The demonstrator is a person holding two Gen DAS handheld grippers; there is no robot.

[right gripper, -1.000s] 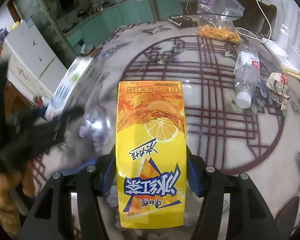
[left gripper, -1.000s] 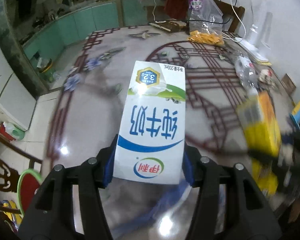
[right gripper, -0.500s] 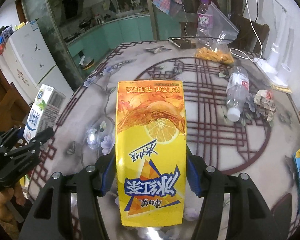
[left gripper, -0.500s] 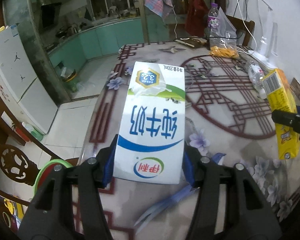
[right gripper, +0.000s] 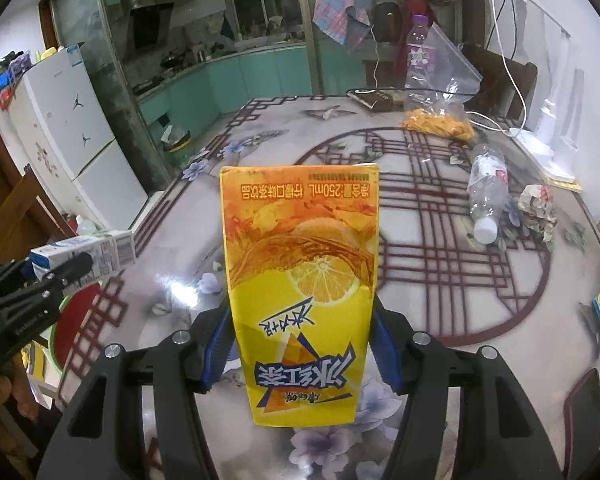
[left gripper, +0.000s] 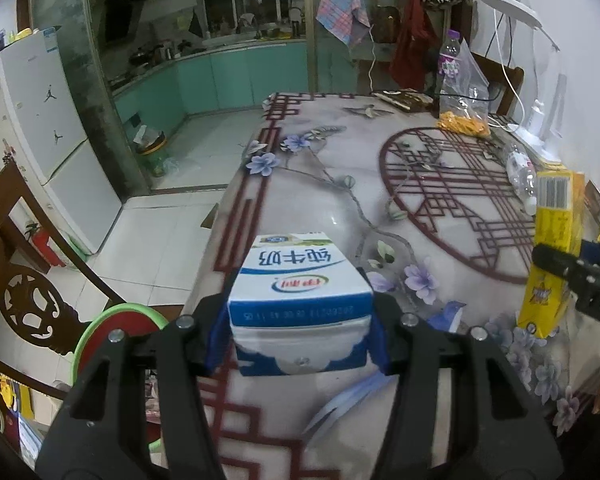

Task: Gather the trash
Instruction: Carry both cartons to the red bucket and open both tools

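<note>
Trash is already in both tools: two drink cartons, one per gripper, both lifted above the near end of the patterned table (right gripper: 440,280). Furthest left, on the floor beside the table, sits a red basin with a green rim (left gripper: 120,320); what it holds I cannot tell. Next comes the left gripper (left gripper: 300,332), its blue pads clamped on the sides of a white-and-blue milk carton (left gripper: 300,280), which is tipped so its end panel (the one with the printed date code) faces the camera. In the right wrist view that same carton shows small at the left edge, over the table's edge. Moving right, the right gripper (right gripper: 302,340) is clenched on a yellow lemon tea carton (right gripper: 300,280), held with its printing upside down and its far end pointing out over the table. Further right, on the tabletop, a clear plastic bottle (right gripper: 488,192) lies on its side, white cap on, seemingly empty. Just beside it lies a crumpled wad of paper (right gripper: 536,208). Behind them, near the far edge, a clear plastic bag (right gripper: 440,96) holds a heap of orange-yellow snack pieces, and a purple-labelled bottle (right gripper: 418,48) stands upright just behind the bag.
</note>
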